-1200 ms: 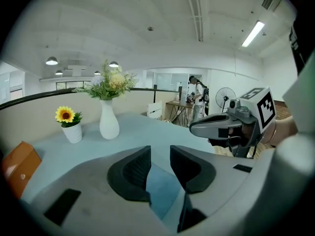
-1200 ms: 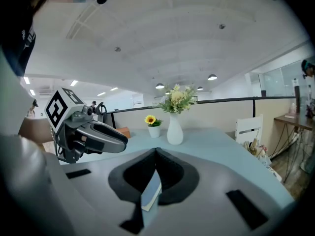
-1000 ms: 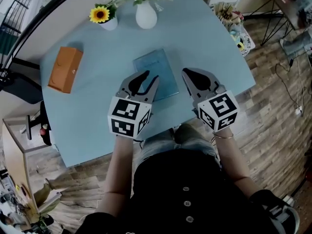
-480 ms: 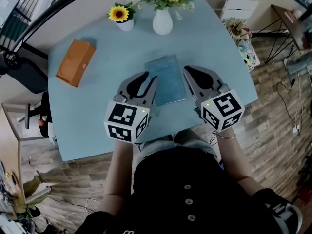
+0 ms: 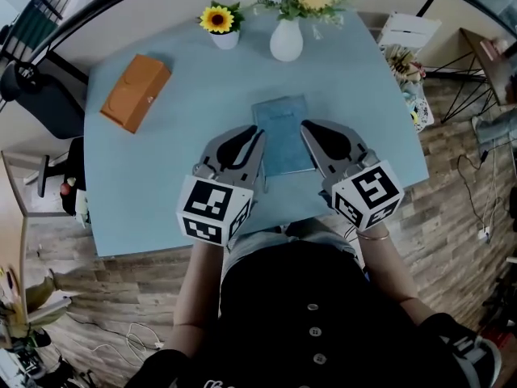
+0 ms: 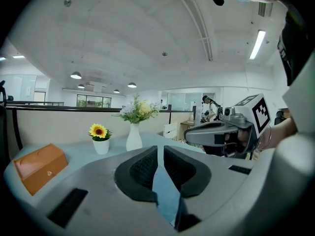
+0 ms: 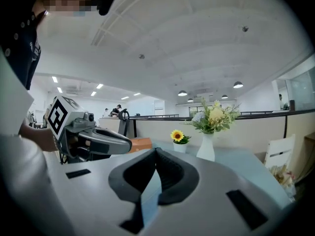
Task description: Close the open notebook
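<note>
The teal notebook lies closed and flat on the light blue table, near its front edge. My left gripper hovers just left of it, and its jaws have just been closing. Only a thin slit is left between the pads and nothing is between them, as the left gripper view also shows. My right gripper hovers off the notebook's right edge, shut and empty, with its tips meeting in the right gripper view. Neither gripper touches the notebook.
An orange box lies at the table's left. A small sunflower pot and a white vase of flowers stand at the far edge. A dark chair is left of the table, and a white chair is right of it.
Both grippers have lifted a little and drawn back beside the notebook. The left jaws have narrowed from clearly apart to a thin slit. The notebook has stayed closed and still.
</note>
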Demonstrator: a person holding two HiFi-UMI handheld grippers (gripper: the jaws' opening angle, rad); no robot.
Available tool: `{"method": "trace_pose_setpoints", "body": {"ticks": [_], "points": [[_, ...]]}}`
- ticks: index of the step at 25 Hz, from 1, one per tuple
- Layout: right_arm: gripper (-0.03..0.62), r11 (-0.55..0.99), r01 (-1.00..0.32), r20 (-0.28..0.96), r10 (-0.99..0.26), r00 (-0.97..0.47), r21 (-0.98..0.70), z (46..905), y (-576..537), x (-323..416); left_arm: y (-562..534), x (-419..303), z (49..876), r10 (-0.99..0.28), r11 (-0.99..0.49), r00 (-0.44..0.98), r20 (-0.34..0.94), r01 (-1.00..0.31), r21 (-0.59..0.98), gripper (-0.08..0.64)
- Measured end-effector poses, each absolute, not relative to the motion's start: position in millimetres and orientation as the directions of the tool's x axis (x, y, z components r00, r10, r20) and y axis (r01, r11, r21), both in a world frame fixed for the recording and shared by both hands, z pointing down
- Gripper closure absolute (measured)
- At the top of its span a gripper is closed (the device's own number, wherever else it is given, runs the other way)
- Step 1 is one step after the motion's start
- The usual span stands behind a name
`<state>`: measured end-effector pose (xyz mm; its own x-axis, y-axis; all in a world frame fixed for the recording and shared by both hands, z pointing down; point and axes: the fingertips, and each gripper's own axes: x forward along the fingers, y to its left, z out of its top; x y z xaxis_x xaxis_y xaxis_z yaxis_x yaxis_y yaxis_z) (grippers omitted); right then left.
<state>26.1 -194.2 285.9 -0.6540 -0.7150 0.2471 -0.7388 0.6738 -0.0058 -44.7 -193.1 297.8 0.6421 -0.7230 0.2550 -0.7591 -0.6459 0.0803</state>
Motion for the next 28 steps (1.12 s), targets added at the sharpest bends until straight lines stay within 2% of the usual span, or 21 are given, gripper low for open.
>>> {"method": "trace_pose_setpoints", "body": {"ticks": [13,28], "points": [[0.584,0.713,-0.701,0.243,-0.678,-0.694,-0.012,289.3,-183.2,13.9,-178.7,-54.1,306.1,-0.726,-0.626,0.638,0.256,-0.768,0.136,0.529],[0.584,0.754,-0.655,0.284,-0.617,-0.734,-0.054,310.6,-163.6,-4.8,-166.6,-45.3,334.1,-0.694,-0.616,0.632,0.345,-0.769,0.169,0.540]]}}
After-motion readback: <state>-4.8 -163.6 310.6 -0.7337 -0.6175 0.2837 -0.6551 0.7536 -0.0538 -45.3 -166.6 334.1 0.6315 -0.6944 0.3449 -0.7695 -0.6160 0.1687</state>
